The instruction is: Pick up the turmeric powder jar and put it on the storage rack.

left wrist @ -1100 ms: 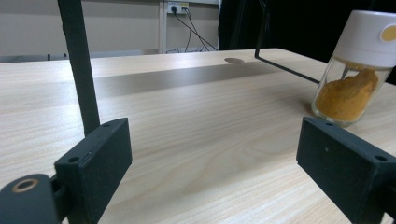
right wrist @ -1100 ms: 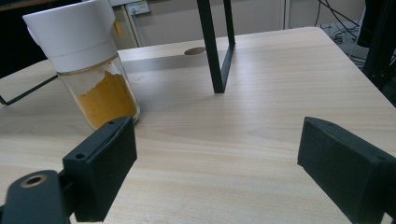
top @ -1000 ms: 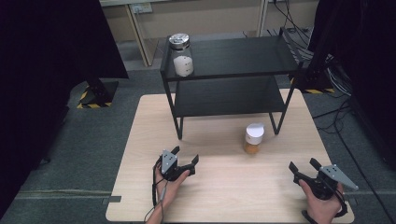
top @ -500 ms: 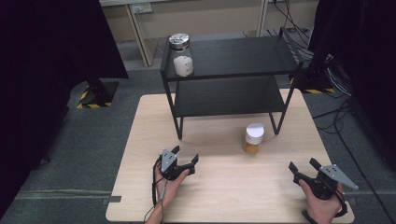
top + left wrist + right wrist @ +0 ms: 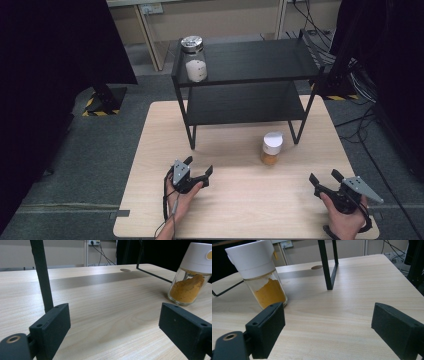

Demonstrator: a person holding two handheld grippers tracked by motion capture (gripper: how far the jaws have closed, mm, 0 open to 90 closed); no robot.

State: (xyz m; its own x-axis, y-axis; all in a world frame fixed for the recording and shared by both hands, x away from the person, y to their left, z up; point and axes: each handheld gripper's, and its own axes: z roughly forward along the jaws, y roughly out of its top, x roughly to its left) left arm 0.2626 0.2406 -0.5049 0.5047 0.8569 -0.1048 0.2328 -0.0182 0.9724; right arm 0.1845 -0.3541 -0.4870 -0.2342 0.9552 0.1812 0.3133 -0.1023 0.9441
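Left gripper (image 5: 199, 167) fingers spread wide; right gripper (image 5: 325, 177) likewise, both seemingly low.

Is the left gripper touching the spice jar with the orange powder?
Apart. In the high view, bare table lies between the left gripper and the spice jar.

Black jaws, grey triangular plates.

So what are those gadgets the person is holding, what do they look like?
Two hand-held black grippers. The left gripper and right gripper each have two blocky black jaws with small screw holes, and a grey three-cornered plate on top. A black cable trails from the left one along the forearm. Forearms are bare, no sleeves visible.
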